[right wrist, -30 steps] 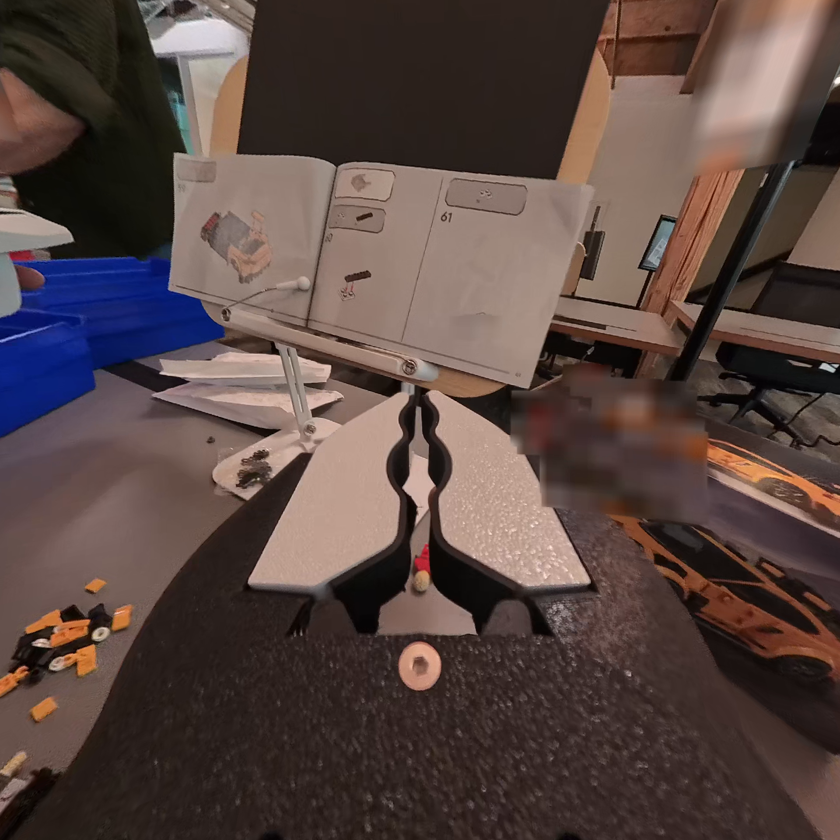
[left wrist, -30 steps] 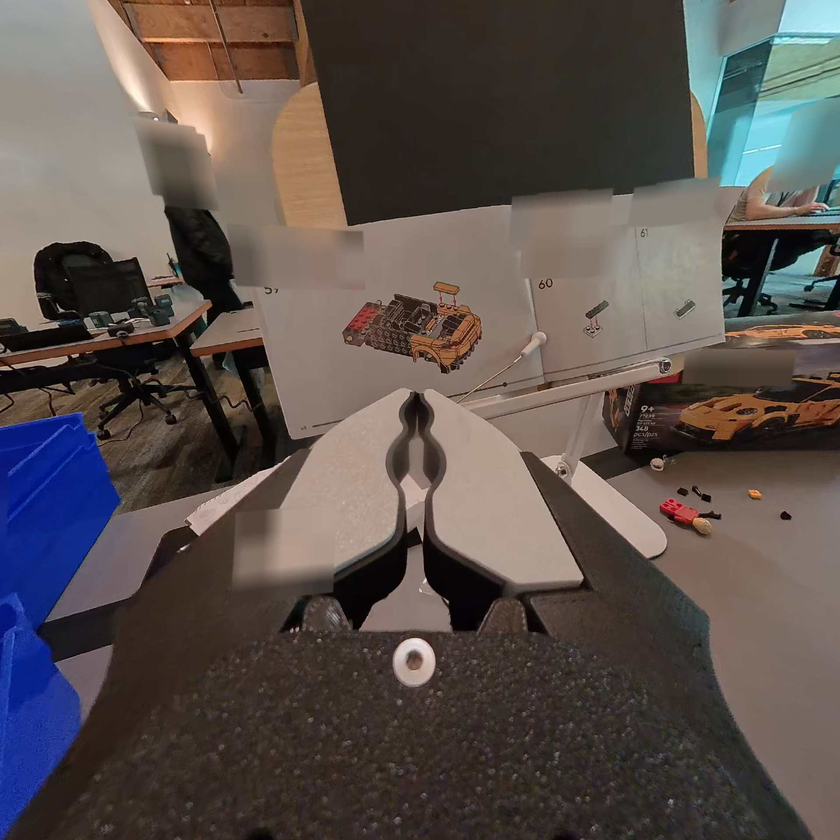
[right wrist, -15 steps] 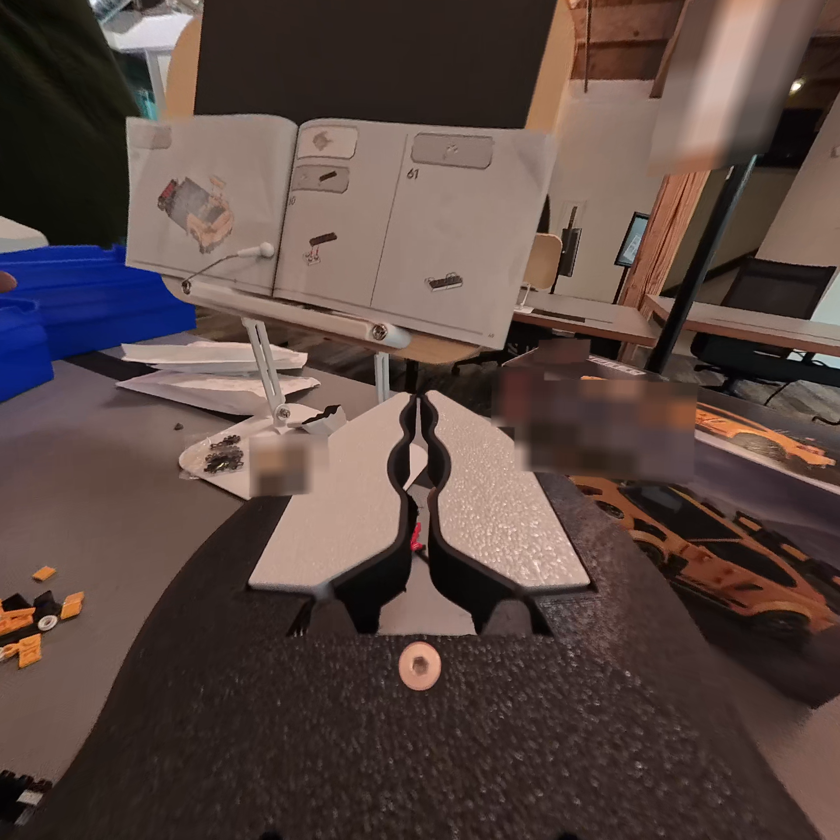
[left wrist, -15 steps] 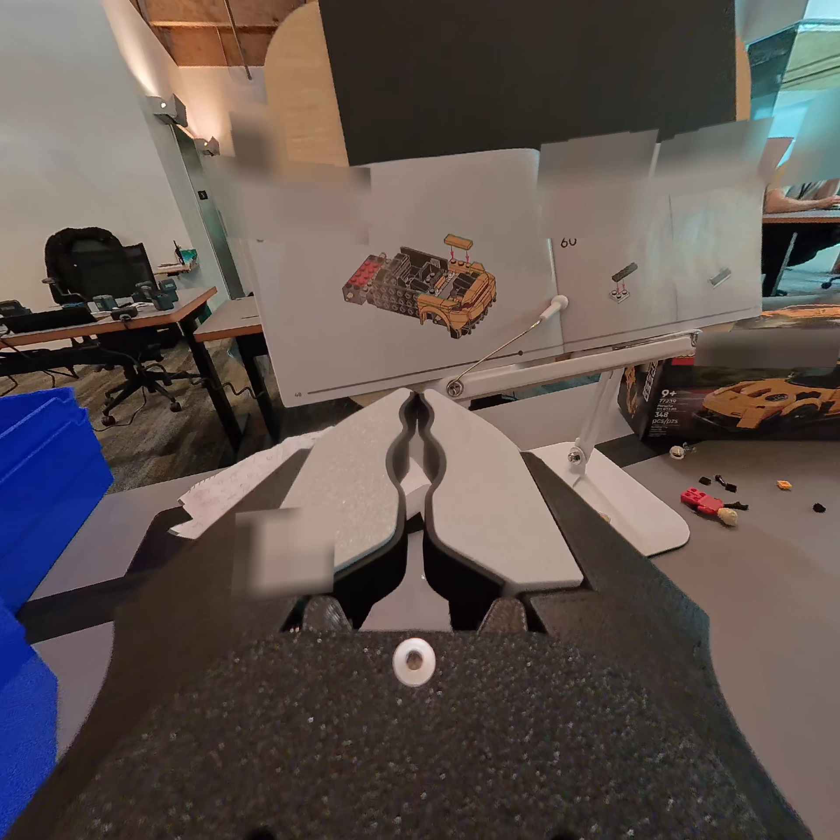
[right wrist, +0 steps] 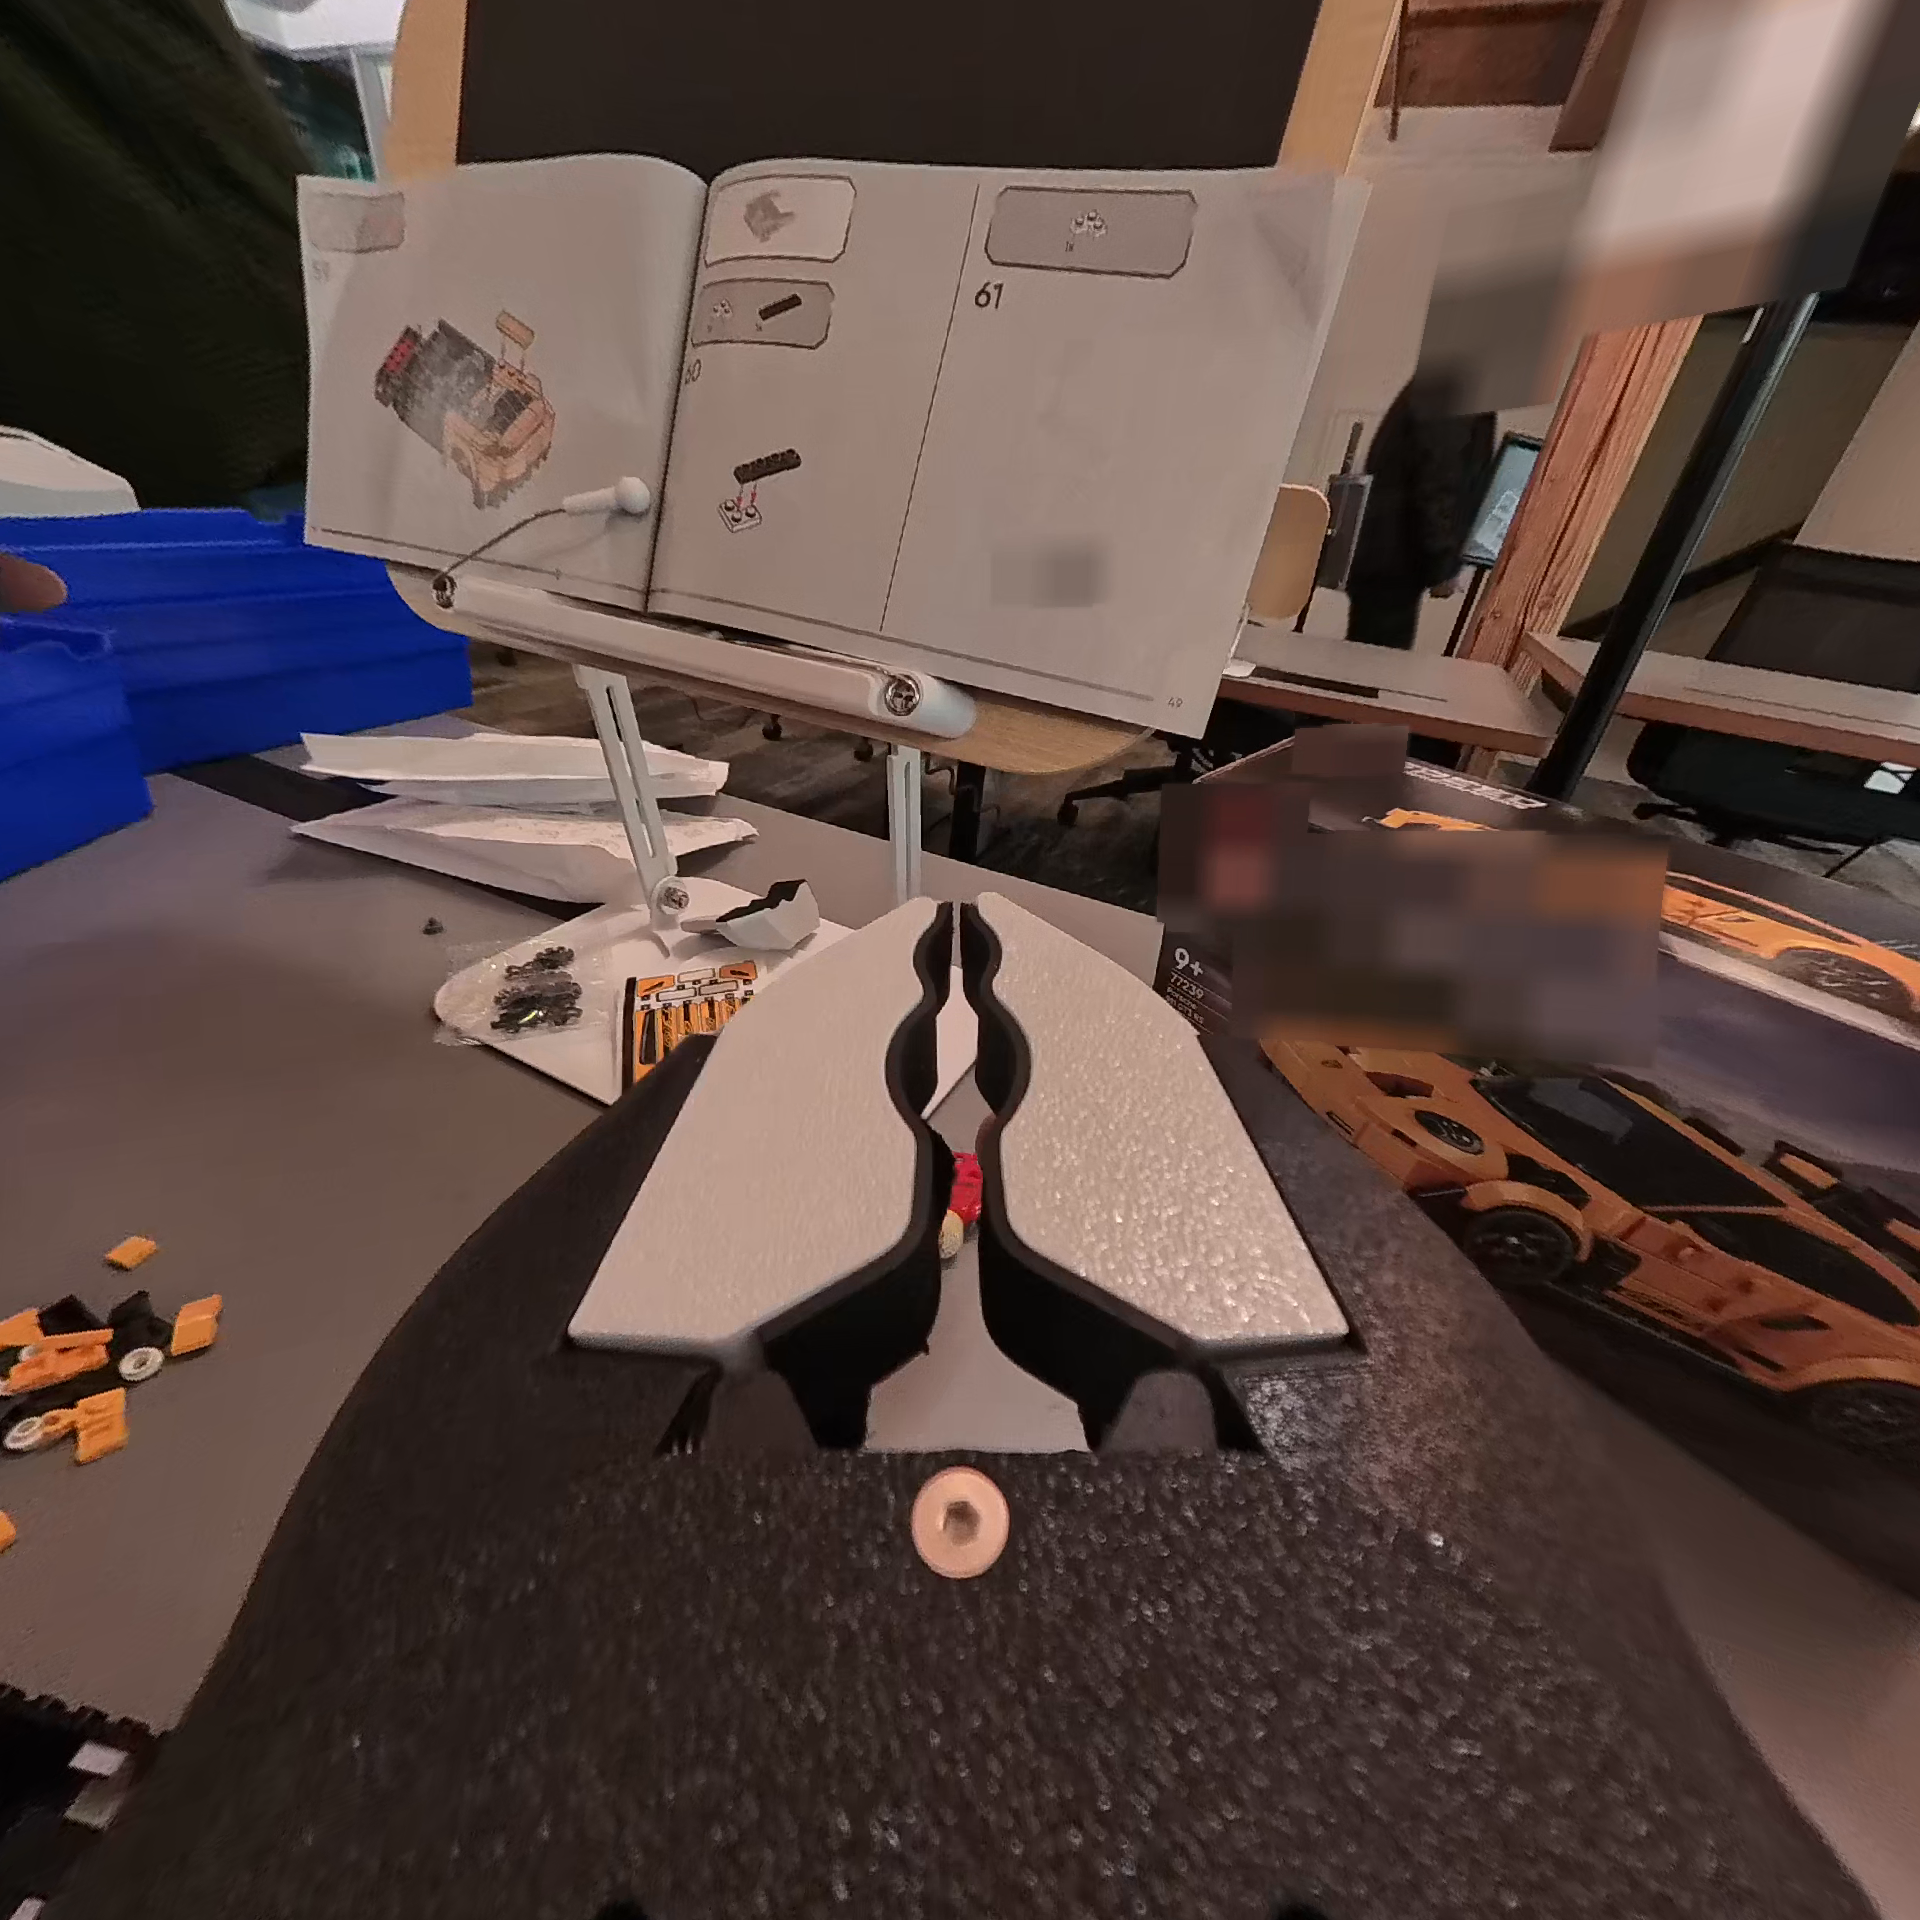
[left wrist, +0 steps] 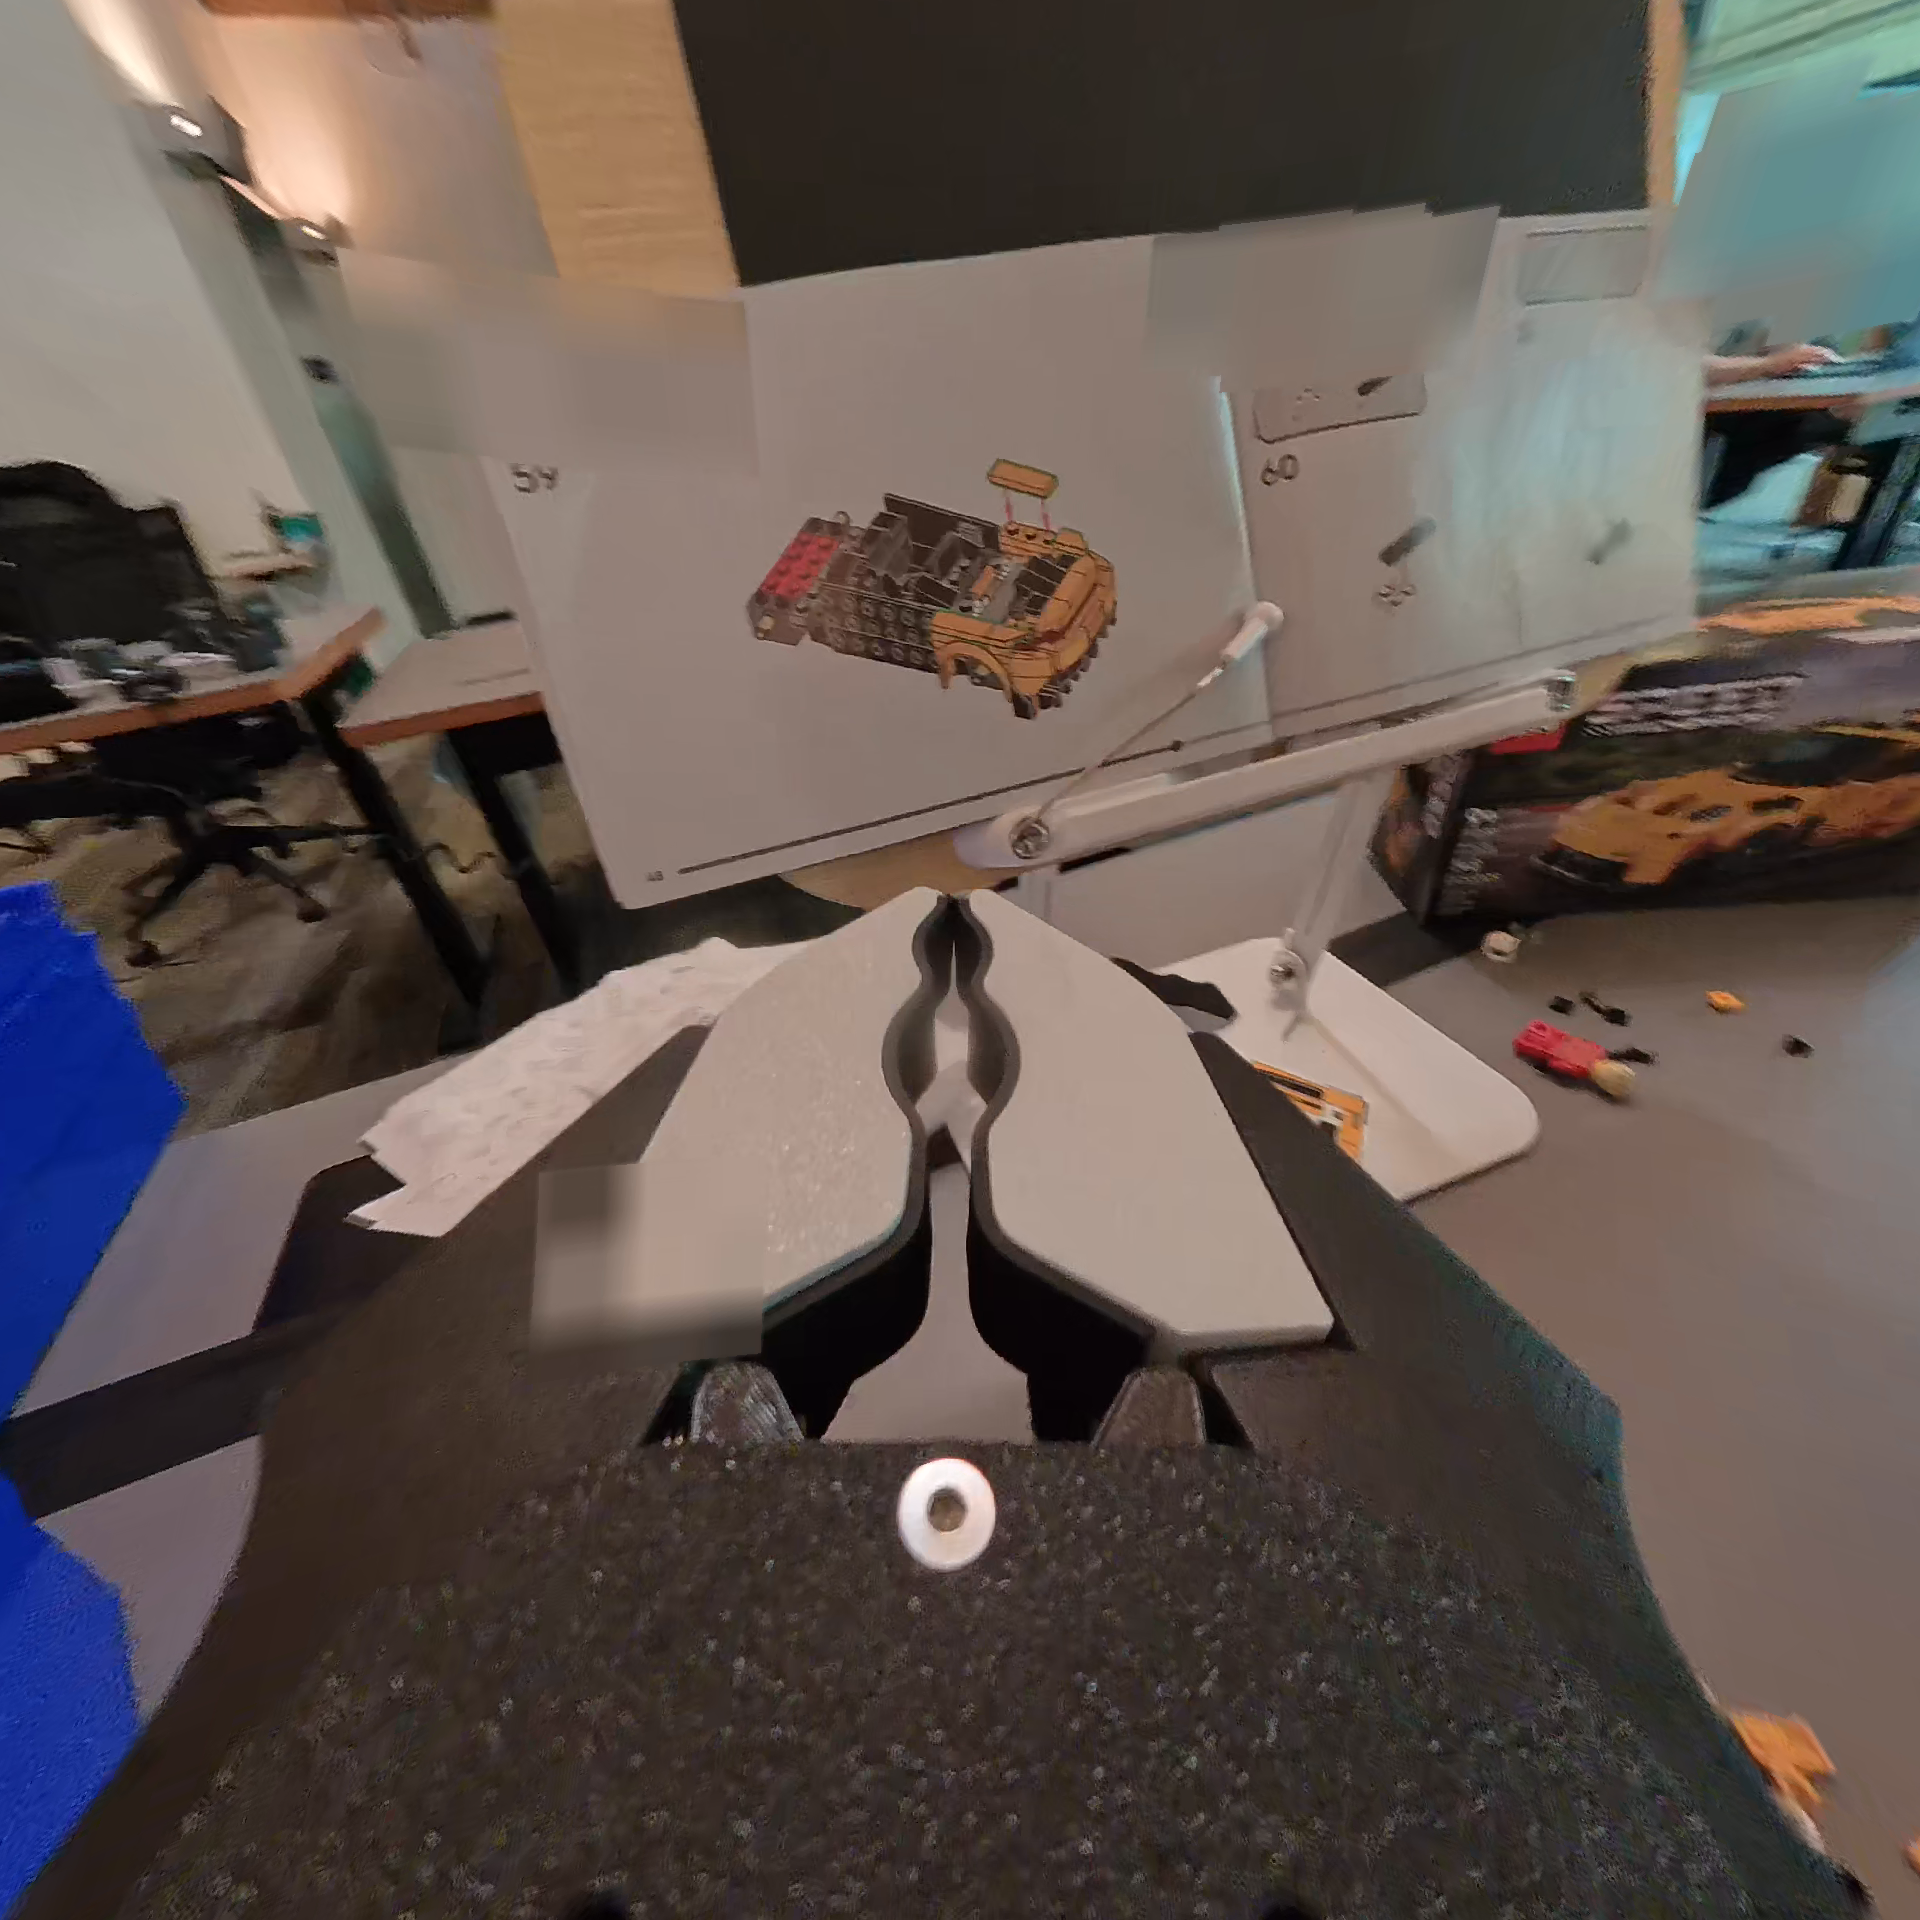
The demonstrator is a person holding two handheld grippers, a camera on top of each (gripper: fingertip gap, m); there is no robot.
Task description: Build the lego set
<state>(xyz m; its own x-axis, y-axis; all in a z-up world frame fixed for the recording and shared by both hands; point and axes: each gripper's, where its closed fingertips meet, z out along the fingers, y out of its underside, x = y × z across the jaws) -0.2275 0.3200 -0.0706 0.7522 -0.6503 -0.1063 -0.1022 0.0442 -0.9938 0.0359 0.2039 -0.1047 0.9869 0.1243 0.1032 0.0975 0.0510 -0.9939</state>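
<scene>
Compared with a second ago, the instruction booklet (left wrist: 914, 623) fills more of my left view and sits higher in frame, and the sticker sheet (right wrist: 686, 1003) on the stand's white base (right wrist: 582, 1049) has come into sight in my right view.

My left tongs (left wrist: 952, 906) are closed, tips together at frame centre, holding nothing. My right tongs (right wrist: 956, 912) are likewise closed and empty; a red piece (right wrist: 966, 1184) shows on the tabletop through the gap behind them.

On the grey tabletop (right wrist: 208, 1039), loose orange and black lego pieces (right wrist: 83, 1351) lie at lower left of the right view, the set box (right wrist: 1610, 1195) at right, and blue bins (right wrist: 208, 623) at left. Office desks and chairs stand beyond.
</scene>
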